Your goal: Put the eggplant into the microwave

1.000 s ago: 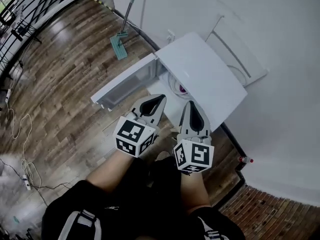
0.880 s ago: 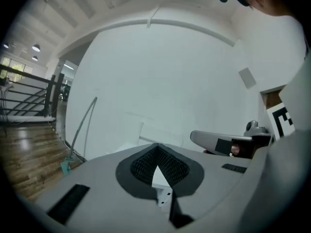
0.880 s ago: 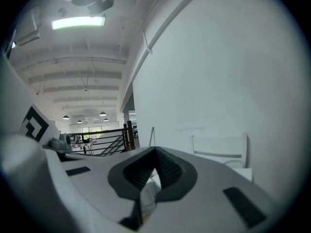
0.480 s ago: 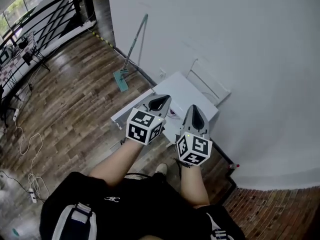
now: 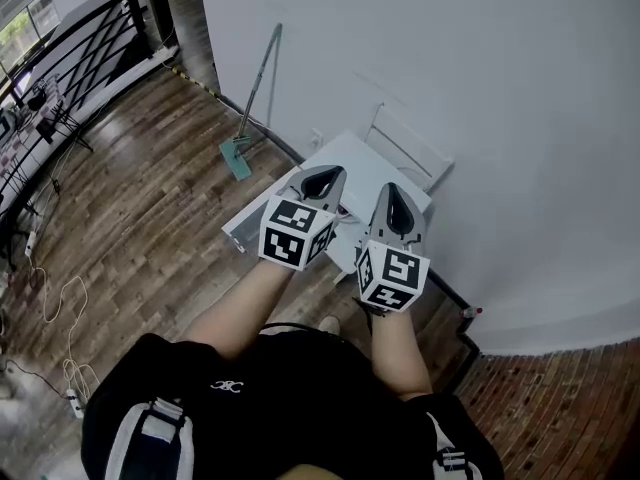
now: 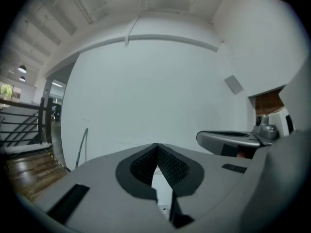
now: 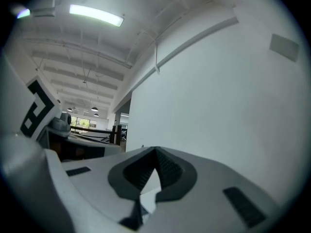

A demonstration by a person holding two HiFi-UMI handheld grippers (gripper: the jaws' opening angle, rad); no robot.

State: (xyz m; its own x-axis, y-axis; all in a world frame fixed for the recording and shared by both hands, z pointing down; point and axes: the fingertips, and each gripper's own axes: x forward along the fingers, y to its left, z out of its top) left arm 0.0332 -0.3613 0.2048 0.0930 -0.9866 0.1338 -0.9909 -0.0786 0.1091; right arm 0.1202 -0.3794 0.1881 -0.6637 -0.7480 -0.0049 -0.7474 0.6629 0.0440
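I'm holding both grippers up in front of me, side by side and close to level, well above the wooden floor (image 5: pixel 130 198). The left gripper (image 5: pixel 322 174) is pointing at the white wall (image 5: pixel 450 68). Its fingers (image 6: pixel 144 167) are meeting at the tips with nothing between them; only wall is showing through the small gap behind the tips. The right gripper (image 5: pixel 391 192) is doing the same. Its fingers (image 7: pixel 171 170) are closed on nothing and facing bare wall and ceiling.

Far below the fingers, I'm seeing the white microwave (image 5: pixel 365 166) standing against the wall, its top partly covered by the two grippers. In the narrow gap between them, down at the microwave, a small purplish patch is showing. I'm taking it for the eggplant (image 5: pixel 344 211), though it is too small to be sure, and I cannot tell exactly how it is sitting there. Either way it is lying well apart from both sets of fingers, beneath them and between the two grippers as I'm looking down.

A mop (image 5: pixel 255 98) is leaning on the wall to the left of the microwave. Loose cables (image 5: pixel 60 308) are trailing over the floor further left.
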